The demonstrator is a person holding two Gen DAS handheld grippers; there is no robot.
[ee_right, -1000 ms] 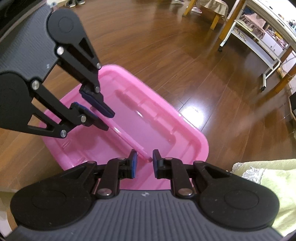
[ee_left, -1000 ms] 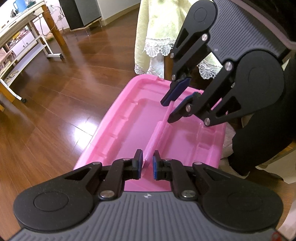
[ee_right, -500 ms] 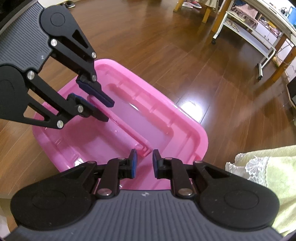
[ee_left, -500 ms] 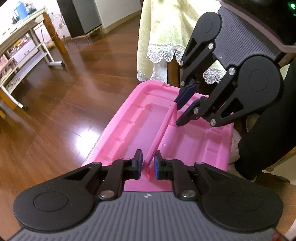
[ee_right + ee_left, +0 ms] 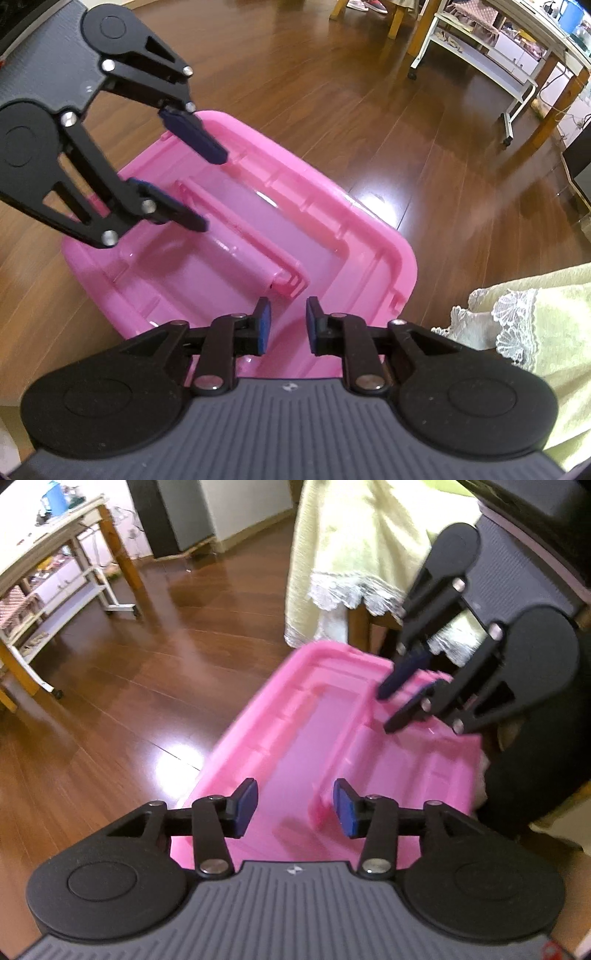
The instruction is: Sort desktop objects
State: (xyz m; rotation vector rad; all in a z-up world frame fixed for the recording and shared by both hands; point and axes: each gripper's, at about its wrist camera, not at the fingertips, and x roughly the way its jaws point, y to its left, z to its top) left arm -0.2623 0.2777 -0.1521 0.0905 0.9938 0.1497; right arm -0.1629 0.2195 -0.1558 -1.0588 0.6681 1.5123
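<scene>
A pink plastic tray (image 5: 255,720) (image 5: 369,225) with a raised bar (image 5: 240,240) along its middle lies over the wooden floor. My left gripper (image 5: 295,805) is open at the tray's near end, its blue pads wide apart on either side of the blurred bar (image 5: 340,764). From the right wrist view the left gripper (image 5: 210,192) hangs above the bar's far end. My right gripper (image 5: 288,325) has a narrow gap with nothing in it; the bar's end sits just beyond its fingertips. In the left wrist view the right gripper (image 5: 384,712) hovers over the far end.
A yellow-green cloth with a lace edge (image 5: 343,546) (image 5: 535,314) hangs beside the tray. A white wheeled shelf unit (image 5: 55,602) (image 5: 498,55) under a wooden table stands across the floor. A dark cabinet (image 5: 159,517) is at the back. A person's dark clothing (image 5: 535,768) is at the right.
My left gripper has opened wide and let go of the tray's bar. The tray has dropped a little away from both grippers. The right gripper's gap looks unchanged, with the bar now ahead of it.
</scene>
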